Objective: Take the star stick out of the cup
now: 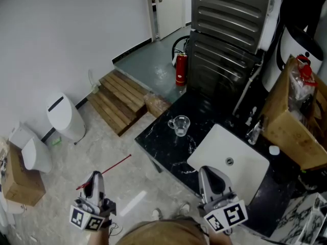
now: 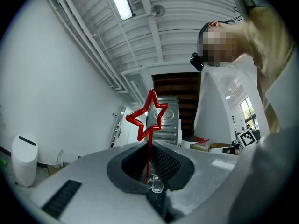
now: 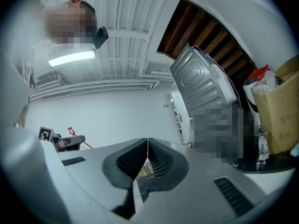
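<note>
Black marble counter (image 1: 156, 143) occupies the far right, with a white sink (image 1: 217, 144) set in it and a cardboard box (image 1: 288, 119) at its right edge (box print too small to read). Right gripper (image 1: 208, 171): jaws closed together, nothing between them. Left gripper (image 1: 95, 177): jaws pinched on the red star stick (image 1: 117, 164), over the floor at near left. Stick long axis is slanted, with the star end up and left of the jaws and the plain end pointing far-right toward the counter. Clear glass cup (image 1: 180, 125) stands upright on the counter, well apart from the stick.
</note>
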`<state>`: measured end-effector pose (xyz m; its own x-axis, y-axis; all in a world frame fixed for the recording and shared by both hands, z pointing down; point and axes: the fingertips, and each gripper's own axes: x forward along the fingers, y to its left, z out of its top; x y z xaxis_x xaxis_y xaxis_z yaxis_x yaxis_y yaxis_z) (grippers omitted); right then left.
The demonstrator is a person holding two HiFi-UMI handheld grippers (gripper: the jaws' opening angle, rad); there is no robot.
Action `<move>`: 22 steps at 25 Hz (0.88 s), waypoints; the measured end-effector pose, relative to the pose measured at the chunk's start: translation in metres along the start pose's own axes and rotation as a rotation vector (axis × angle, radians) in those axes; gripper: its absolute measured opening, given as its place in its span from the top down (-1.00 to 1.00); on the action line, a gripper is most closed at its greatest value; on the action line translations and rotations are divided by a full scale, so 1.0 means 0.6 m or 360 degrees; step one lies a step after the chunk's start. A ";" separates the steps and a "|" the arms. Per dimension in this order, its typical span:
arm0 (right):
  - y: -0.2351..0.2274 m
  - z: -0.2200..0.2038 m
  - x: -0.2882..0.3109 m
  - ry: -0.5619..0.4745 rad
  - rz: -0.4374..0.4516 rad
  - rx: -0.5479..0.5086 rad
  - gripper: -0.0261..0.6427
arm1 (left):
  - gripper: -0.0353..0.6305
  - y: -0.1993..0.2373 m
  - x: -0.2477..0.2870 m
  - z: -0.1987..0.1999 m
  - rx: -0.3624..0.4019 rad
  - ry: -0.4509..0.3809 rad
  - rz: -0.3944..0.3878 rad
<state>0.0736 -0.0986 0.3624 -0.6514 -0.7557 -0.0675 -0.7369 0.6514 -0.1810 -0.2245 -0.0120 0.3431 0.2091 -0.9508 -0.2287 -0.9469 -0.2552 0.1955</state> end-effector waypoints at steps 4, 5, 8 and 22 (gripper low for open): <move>0.000 -0.001 -0.003 0.0006 0.0002 -0.0002 0.92 | 0.86 -0.004 -0.001 0.002 0.0002 0.0000 -0.0002; 0.000 -0.001 -0.003 0.0006 0.0006 0.0000 0.91 | 0.86 -0.005 -0.002 0.002 0.0003 -0.0001 -0.0001; 0.004 -0.003 -0.003 0.0003 0.0023 0.0005 0.92 | 0.86 -0.009 -0.004 0.005 0.0018 -0.0004 0.0000; 0.013 0.001 -0.002 -0.0004 0.0037 -0.0020 0.92 | 0.86 -0.007 -0.003 0.004 0.0005 -0.0007 -0.0020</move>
<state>0.0688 -0.0929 0.3604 -0.6680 -0.7405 -0.0737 -0.7238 0.6696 -0.1667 -0.2215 -0.0089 0.3404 0.2201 -0.9467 -0.2352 -0.9450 -0.2667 0.1894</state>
